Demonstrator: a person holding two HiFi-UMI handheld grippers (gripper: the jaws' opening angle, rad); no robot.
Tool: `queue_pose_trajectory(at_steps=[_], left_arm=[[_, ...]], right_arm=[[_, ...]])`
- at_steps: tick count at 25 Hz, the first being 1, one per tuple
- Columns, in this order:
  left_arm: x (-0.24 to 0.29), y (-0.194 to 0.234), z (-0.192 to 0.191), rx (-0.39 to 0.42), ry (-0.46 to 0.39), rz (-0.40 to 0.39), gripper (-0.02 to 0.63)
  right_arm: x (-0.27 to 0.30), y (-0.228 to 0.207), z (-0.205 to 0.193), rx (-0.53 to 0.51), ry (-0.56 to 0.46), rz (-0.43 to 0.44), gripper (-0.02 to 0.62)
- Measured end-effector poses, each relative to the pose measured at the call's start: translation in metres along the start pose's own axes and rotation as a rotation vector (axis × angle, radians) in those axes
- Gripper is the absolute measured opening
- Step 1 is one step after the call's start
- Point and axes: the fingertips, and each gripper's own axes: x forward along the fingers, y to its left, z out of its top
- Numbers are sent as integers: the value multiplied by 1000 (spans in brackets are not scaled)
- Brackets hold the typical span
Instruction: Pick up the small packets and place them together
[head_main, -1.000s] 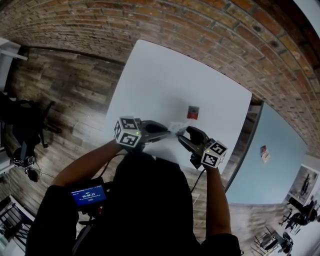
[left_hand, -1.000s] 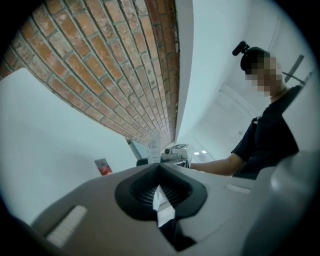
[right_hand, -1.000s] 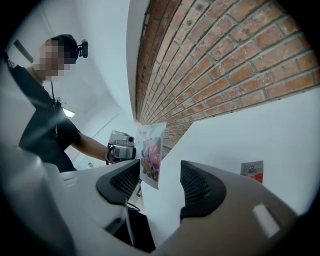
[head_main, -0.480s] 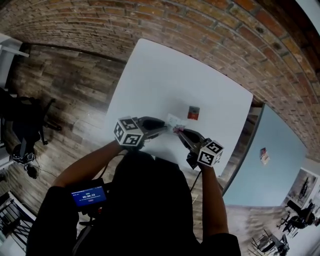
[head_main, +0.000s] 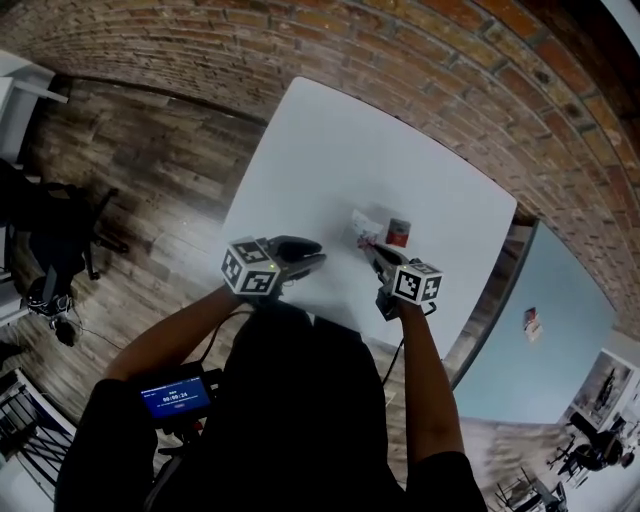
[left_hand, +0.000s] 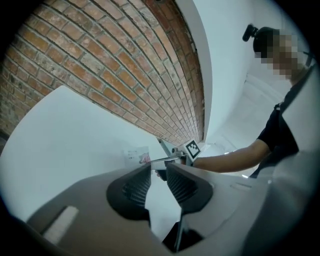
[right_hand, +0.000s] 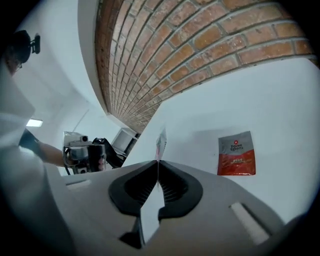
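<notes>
Head view: from above we see a white table (head_main: 330, 150) by a brick wall. Both grippers are over its near side, and the white packet (head_main: 366, 226) is just beside the red packet (head_main: 398, 232).
Right gripper view: only here does the white packet appear edge-on, as a thin sliver.
Left gripper view: only here do we see the white packet's printed face, side-on.
Right gripper (right_hand: 157, 165): its jaws have just been closing and now pinch the white packet's near edge.
Left gripper (left_hand: 157, 167): its jaws are slightly spread, have just been opening, and hold nothing between them.
White packet axis: it runs straight on from the right gripper's jaws, toward the wall.
Red packet axis: the packet lies flat on the table, lengthwise toward the wall, logo end farthest.
</notes>
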Motion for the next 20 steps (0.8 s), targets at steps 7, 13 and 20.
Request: queue_pose_trajectory(at_steps=[7, 13, 20], left_arm=[[-20, 15, -4, -54, -32, 40, 84], [-27, 21, 2, -66, -49, 58, 81], [-27, 19, 3, -65, -52, 52, 75]], right_arm=[[23, -29, 5, -25, 79, -126, 18], [24, -46, 6, -23, 86, -199, 108], [-1, -50, 17, -130, 3, -301, 153]])
